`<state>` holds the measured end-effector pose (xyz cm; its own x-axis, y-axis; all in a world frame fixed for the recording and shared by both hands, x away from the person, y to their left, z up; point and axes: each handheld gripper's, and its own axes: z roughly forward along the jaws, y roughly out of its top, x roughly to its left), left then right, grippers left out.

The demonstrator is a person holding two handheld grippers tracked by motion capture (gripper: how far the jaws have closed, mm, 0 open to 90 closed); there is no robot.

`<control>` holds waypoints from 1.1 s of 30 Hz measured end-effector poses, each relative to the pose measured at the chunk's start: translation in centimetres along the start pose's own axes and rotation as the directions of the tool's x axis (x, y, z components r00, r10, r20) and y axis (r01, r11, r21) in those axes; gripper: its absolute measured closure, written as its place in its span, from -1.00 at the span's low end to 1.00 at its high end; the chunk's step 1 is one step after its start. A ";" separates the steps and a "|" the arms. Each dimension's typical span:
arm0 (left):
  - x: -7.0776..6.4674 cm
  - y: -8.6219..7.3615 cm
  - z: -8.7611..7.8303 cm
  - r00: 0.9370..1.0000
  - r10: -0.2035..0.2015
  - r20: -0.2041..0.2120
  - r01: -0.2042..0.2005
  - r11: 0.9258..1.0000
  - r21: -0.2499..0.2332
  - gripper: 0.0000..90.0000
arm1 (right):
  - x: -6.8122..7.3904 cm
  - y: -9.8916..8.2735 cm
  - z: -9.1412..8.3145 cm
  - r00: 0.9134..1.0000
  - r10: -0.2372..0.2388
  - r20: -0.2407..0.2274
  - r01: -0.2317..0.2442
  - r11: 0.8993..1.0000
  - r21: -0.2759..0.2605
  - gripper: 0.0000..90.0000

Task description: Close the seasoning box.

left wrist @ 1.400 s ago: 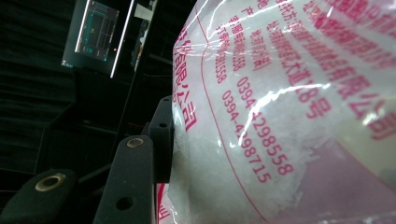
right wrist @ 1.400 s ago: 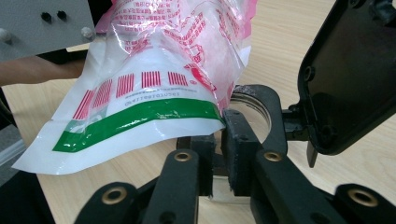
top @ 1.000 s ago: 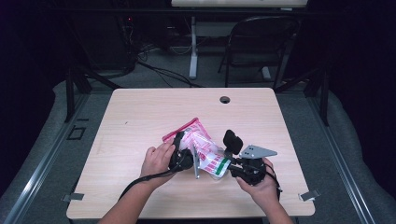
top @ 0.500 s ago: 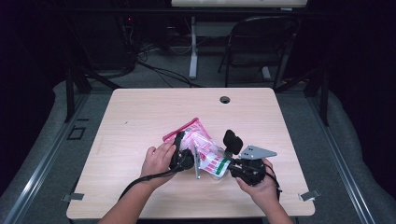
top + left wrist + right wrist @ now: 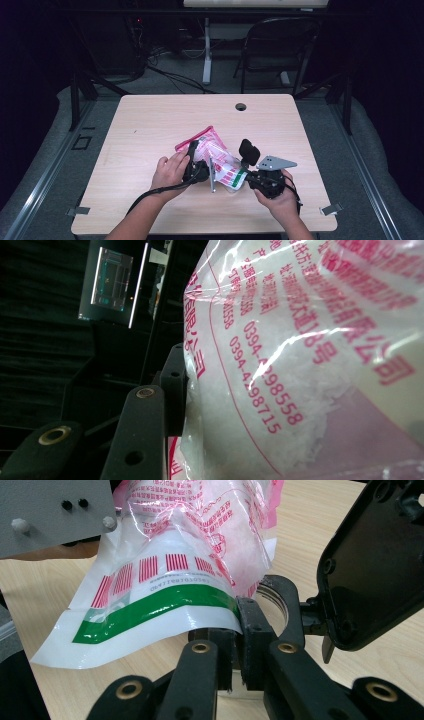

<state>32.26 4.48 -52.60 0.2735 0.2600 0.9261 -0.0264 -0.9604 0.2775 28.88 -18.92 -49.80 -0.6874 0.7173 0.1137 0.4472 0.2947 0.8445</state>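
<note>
Soft, slippery clear plastic bag with red print point(image 5: 220, 159): left gripper point(image 5: 196, 161) half-closed on its bulk, right gripper point(image 5: 235, 630), just closing, pinches its green-striped edge, the surest hold.

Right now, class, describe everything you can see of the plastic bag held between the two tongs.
The plastic bag is clear film printed in pink-red characters and numbers, with barcode stripes and a green band near one end, holding white flaky contents. It lies tilted above the table. The right tongs have just closed on its green-banded edge; the left tongs grip its other side.
</note>
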 end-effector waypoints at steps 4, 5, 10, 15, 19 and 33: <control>0.0 0.1 0.0 1.000 0.014 -0.007 -0.014 1.000 0.001 0.33 | -0.1 -0.1 0.0 1.000 0.008 -0.003 -0.008 1.000 0.004 0.98; 0.0 0.2 0.0 1.000 0.015 -0.005 -0.015 1.000 0.002 0.33 | -0.1 -0.1 0.0 1.000 0.010 -0.004 -0.010 1.000 0.004 0.98; 0.1 0.3 -0.1 1.000 0.027 -0.013 -0.027 1.000 0.003 0.33 | -0.3 -0.2 0.0 1.000 0.014 -0.002 -0.014 1.000 0.002 0.98; 0.1 0.3 -0.1 1.000 0.030 -0.005 -0.030 1.000 0.004 0.33 | -0.3 -0.2 0.0 1.000 0.010 0.001 -0.010 1.000 0.004 0.89; 0.1 0.3 0.0 0.999 0.032 0.005 -0.032 0.999 0.009 0.34 | -0.1 -0.2 0.0 1.000 -0.004 0.015 0.004 1.000 -0.005 0.74; 0.2 0.4 0.4 0.999 0.042 0.025 -0.043 0.999 0.019 0.34 | 1.1 0.0 -0.7 0.993 -0.104 0.062 0.105 0.994 -0.018 0.60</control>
<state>32.69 4.15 -52.41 0.2962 0.2164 0.9303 -0.0197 -0.9724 0.2325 27.68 -18.55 -49.27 -0.6934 0.7205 -0.0073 0.3621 0.3573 0.8609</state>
